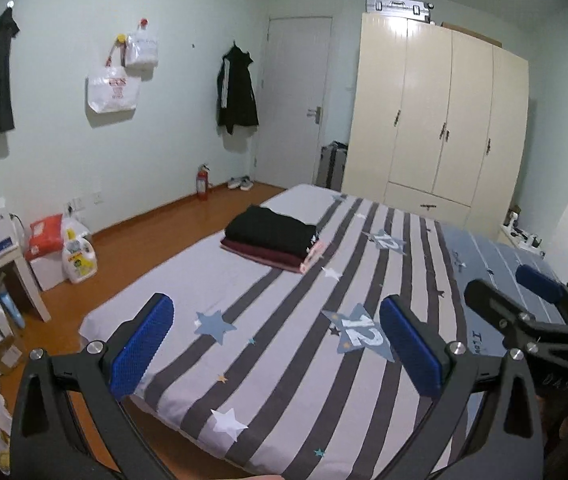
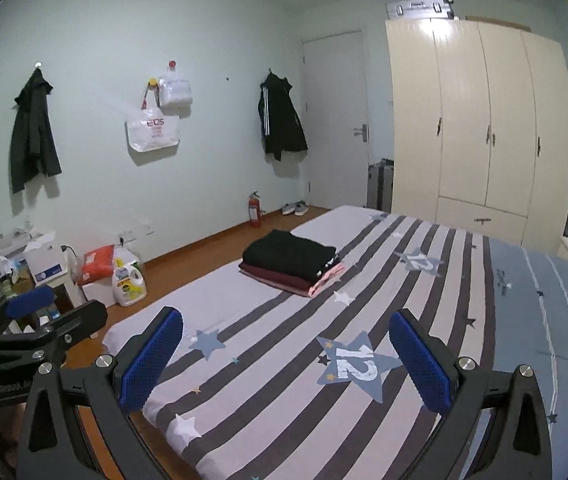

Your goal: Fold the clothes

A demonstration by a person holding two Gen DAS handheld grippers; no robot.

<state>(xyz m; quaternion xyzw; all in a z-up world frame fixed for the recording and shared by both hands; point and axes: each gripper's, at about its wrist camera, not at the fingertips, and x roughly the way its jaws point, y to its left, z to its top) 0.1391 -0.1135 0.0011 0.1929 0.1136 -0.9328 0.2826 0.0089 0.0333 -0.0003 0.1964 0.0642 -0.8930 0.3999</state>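
A stack of folded clothes (image 1: 274, 240), black on top, dark red below and pink at the bottom, lies on the striped bed (image 1: 244, 288) toward its far left part. It also shows in the right wrist view (image 2: 292, 262). My left gripper (image 1: 276, 340) is open and empty, held above the near end of the bed, well short of the stack. My right gripper (image 2: 286, 356) is open and empty beside it. The right gripper shows at the right in the left wrist view (image 1: 524, 288), and the left gripper shows at the left in the right wrist view (image 2: 44, 312).
A cream wardrobe (image 1: 440, 120) stands behind the bed, with a door (image 1: 296, 100) to its left. Jackets (image 1: 236, 88) and bags (image 1: 114, 88) hang on the wall. A detergent jug (image 1: 78, 258), boxes and a small table (image 1: 0, 276) sit on the wooden floor at the left.
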